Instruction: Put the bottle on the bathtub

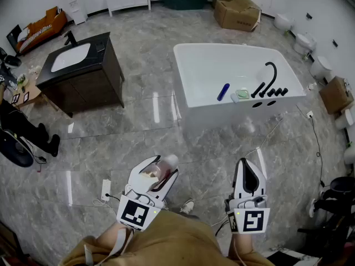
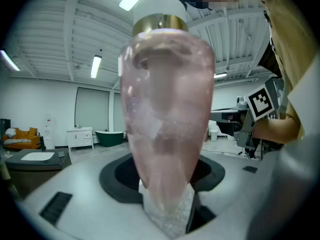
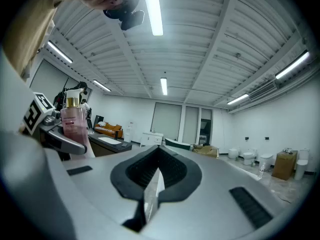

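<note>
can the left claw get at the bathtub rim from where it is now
Probably not yet: the left claw, shut on the pink bottle, is well short of the bathtub. Open floor lies between, so nothing seems to block it.

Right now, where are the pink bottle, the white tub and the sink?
Bottle [image 2: 167, 134], left gripper view, on its pink body.
White tub [image 1: 222, 116], head view, on its front wall.
Sink [image 1: 71, 57], head view, on the white basin.
</note>
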